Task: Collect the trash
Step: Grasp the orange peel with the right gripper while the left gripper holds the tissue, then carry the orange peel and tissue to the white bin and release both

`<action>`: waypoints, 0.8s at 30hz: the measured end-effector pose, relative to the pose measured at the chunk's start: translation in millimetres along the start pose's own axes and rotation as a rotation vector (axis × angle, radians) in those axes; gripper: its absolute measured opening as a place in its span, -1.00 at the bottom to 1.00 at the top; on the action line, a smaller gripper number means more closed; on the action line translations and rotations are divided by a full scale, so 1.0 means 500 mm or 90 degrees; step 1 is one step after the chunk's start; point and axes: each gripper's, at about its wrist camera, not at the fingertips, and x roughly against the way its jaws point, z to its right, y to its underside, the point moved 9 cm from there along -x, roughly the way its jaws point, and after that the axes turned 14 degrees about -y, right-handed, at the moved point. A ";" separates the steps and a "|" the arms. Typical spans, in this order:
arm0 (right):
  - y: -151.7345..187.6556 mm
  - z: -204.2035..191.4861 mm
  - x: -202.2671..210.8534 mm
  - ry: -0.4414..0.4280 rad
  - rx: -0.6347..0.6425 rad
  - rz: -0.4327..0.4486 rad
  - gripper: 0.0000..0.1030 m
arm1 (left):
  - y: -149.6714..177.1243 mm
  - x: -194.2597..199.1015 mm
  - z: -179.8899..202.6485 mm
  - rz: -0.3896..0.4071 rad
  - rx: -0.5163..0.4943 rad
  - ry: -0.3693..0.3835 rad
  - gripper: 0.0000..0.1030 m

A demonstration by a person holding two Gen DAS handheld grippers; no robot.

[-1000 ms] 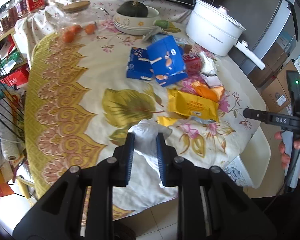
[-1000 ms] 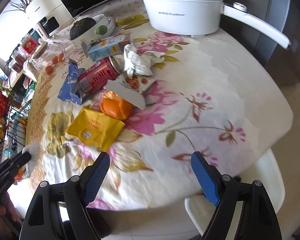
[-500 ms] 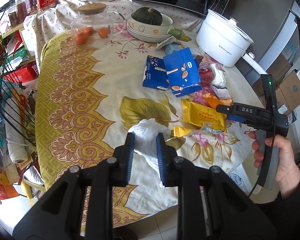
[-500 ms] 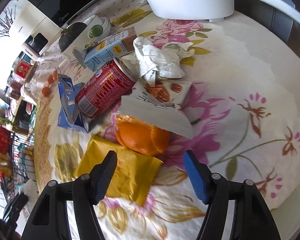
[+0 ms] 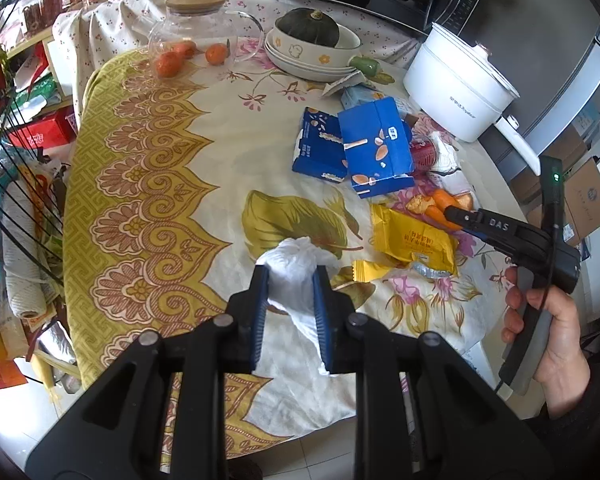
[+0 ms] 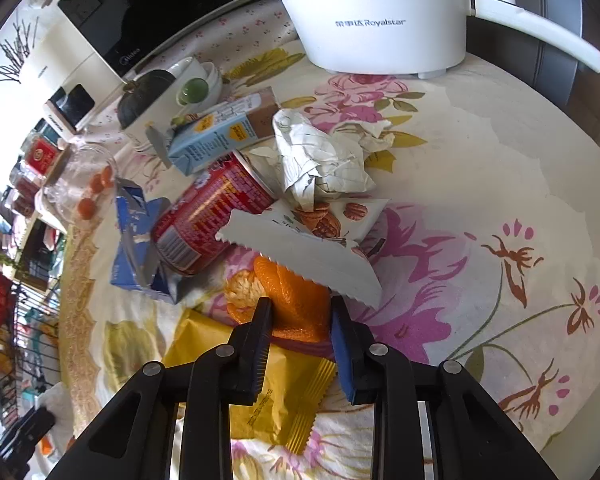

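Note:
My left gripper point(image 5: 291, 280) is shut on a white plastic bag point(image 5: 296, 264), held above the near table edge. My right gripper point(image 6: 300, 312) has its jaws narrowed around a piece of orange peel point(image 6: 296, 300) on the tablecloth, touching or nearly touching it. Around the peel lie a yellow snack wrapper point(image 6: 272, 392), a white nut packet point(image 6: 312, 236), a red can point(image 6: 212, 216), crumpled paper point(image 6: 320, 160), a milk carton point(image 6: 220, 132) and blue boxes point(image 5: 376, 152). The right gripper also shows in the left wrist view point(image 5: 452, 214), over the peel.
A white electric pot point(image 6: 380, 20) stands at the far right. Stacked bowls with a dark squash point(image 5: 312, 40) and a glass jar with tangerines point(image 5: 196, 36) stand at the back. A wire rack point(image 5: 16, 184) is left of the table.
My right gripper moved forward and down to the orange peel and its jaws narrowed around it. My left gripper rose a little, still holding the bag.

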 end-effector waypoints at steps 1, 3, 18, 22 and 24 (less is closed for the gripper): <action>-0.002 -0.005 0.008 -0.005 0.007 0.002 -0.45 | -0.002 -0.001 0.002 0.000 0.003 0.002 -0.54; -0.004 -0.016 0.026 -0.016 0.021 0.005 -0.46 | -0.006 -0.001 0.009 0.002 0.006 0.005 -0.54; 0.017 -0.019 0.144 -0.086 0.026 -0.024 -0.46 | -0.005 0.010 0.114 0.016 -0.030 0.037 -0.54; 0.022 0.009 0.175 -0.090 0.004 -0.029 -0.46 | 0.001 0.010 0.151 0.010 -0.040 0.056 -0.54; 0.021 0.024 0.193 -0.086 0.000 -0.025 -0.46 | 0.004 0.013 0.169 0.012 -0.050 0.059 -0.54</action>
